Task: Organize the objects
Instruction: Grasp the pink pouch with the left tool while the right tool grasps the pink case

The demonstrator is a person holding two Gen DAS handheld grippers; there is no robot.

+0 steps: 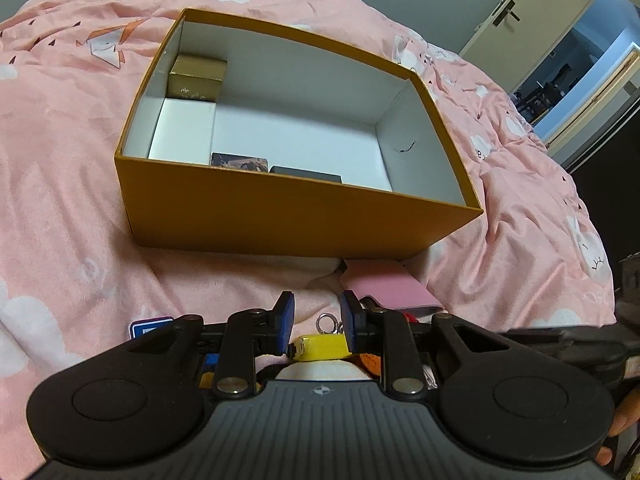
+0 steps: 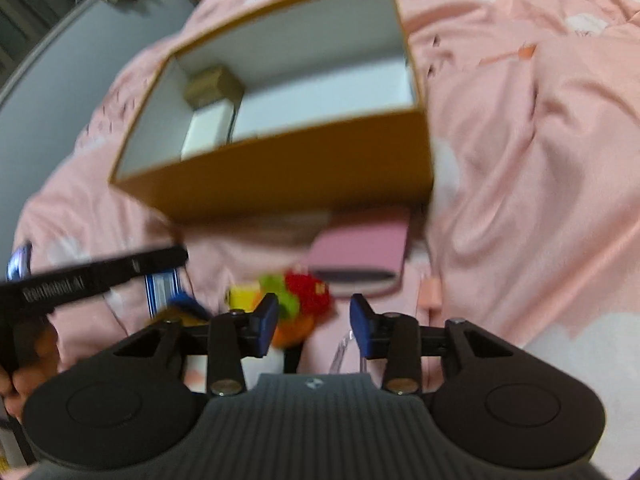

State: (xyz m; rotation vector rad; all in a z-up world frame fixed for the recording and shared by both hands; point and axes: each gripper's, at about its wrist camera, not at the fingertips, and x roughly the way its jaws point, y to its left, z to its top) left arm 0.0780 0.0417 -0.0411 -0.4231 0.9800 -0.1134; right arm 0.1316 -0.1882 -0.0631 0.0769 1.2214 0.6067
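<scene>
Orange box [image 1: 296, 216], open top, sits on the pink bedspread [image 1: 60, 184] of the bed. Inside along its left wall: gold box [image 1: 196, 78] at the far corner, white box [image 1: 184, 132] just in front of it. Against the near wall, a small picture card [image 1: 239, 161] beside a dark flat item [image 1: 306, 173]; rest of the white floor bare.

Just in front of the box on the bed: pink case [image 1: 390, 286], w/ a loose pile nearer the cameras – yellow item [image 1: 318, 347] w/ a metal ring, red and green fuzzy things [image 2: 308, 292], blue-white card [image 2: 160, 288].

Left claw [image 1: 316, 320] tilts down twd the pile, wrist level. Blue pads [image 1: 285, 320] stand a narrow gap apart, either side of the yellow item; can't tell if they pinch it or just hover over it.

Right claw [image 2: 314, 322] also pitched down over the pile, view blurred. Its pads [image 2: 266, 322] stand clearly apart, nothing between them, bedspread showing through the gap. The left tool's black arm [image 2: 100, 274] crosses this view at left, w/ fingers of a hand [image 2: 24, 380] wrapped under it.
</scene>
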